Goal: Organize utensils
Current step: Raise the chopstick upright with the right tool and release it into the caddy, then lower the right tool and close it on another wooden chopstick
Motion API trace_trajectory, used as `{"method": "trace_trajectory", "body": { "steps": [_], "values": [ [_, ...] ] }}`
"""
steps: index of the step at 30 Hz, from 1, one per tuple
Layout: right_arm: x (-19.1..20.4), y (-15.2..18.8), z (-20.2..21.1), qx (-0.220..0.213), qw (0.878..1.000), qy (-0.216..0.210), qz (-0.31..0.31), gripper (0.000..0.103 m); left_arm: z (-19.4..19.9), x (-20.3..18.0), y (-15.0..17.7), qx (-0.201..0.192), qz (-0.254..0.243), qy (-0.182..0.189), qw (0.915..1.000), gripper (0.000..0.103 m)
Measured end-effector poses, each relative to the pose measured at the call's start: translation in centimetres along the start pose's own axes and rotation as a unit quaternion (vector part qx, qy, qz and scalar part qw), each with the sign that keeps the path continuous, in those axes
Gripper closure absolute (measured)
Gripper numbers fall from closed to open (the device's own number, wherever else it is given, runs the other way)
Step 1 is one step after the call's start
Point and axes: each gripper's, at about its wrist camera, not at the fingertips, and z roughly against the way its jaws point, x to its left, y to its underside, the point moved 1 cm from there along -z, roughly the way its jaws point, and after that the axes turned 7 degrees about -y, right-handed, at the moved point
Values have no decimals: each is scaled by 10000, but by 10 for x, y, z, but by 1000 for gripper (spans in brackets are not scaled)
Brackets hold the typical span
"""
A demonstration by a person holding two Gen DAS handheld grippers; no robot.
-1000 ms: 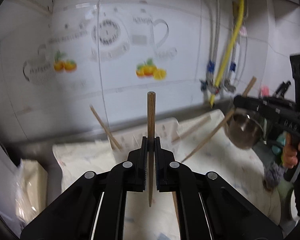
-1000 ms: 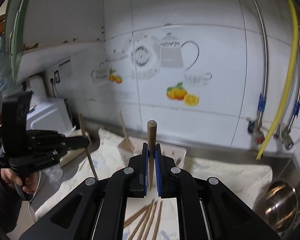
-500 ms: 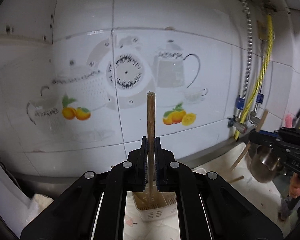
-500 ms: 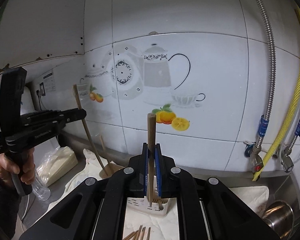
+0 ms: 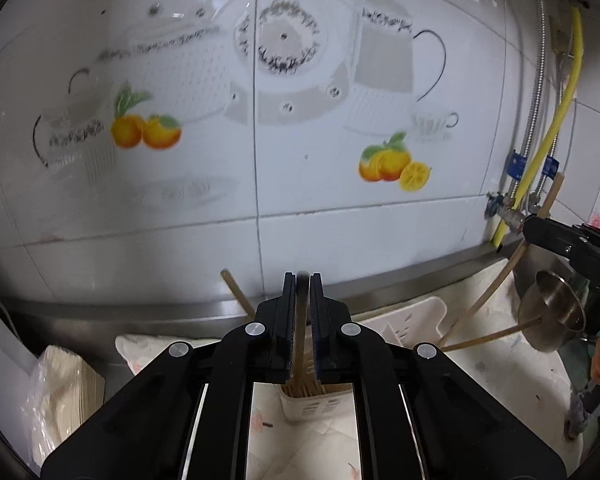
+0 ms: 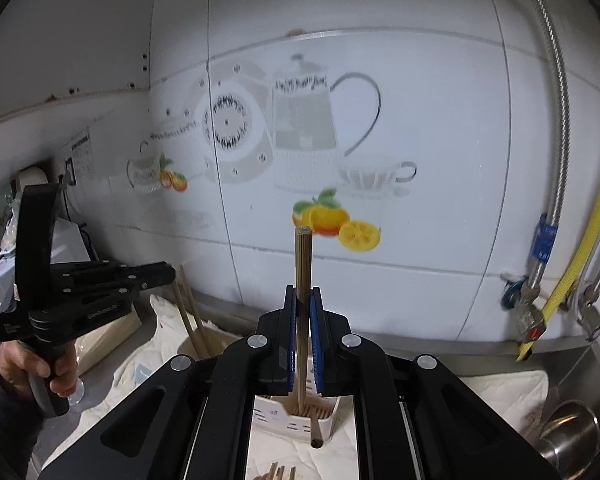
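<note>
The white slotted utensil holder (image 6: pixel 296 418) stands on the cloth-covered table (image 6: pixel 500 392), at 6 o'clock in the right wrist view directly beneath the right gripper (image 6: pixel 302 344), and it already carries a bundle of wooden chopsticks standing on end. The right gripper's pads are pressed onto one chopstick (image 6: pixel 302 276), whose long axis runs upright: its blunt end rises toward 12 o'clock against the tiled wall (image 6: pixel 420 80) and its lower end points down into the holder's mouth. In the left wrist view the same holder (image 5: pixel 396 328) sits at 6 o'clock under the left gripper (image 5: pixel 302 332), whose pads sit close on either side of a blurred chopstick (image 5: pixel 300 344) that reaches down into the holder; whether they pinch it or have just let go cannot be told. The right gripper appears at 3 o'clock there, its chopstick slanting down toward the holder, next to a steel pot (image 5: pixel 552 320). Loose chopsticks (image 6: pixel 276 472) lie on the cloth at 6 o'clock in the right view. Both grippers seem about equally near the holder; the coming move likely turns on keeping the right stick vertical over the opening and lowering it straight down.
</note>
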Motion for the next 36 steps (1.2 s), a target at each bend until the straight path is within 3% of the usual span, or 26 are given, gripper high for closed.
{"method": "trace_trajectory", "body": {
  "steps": [2,6,9,18,24,36],
  "values": [
    [-1,4,-4,51,10000,12,-33,97,-1,1,4,45,19,-12,10000,93],
    [-2,11,-9,160,9999,12,-60,96,4,2,11,37,47,-34,10000,70],
    [-2,15,-7,184,9998,24,-81,95,12,3,13,-31,43,-101,9999,60],
    [5,26,27,37,9999,126,-28,78,54,5,31,-291,52,-214,9993,29],
    [21,63,57,68,9998,177,51,70,79,-4,69,-234,27,-60,9997,16],
    [42,178,76,808,9963,78,-279,70,101,-30,162,213,-41,-10,9998,15]
  ]
}}
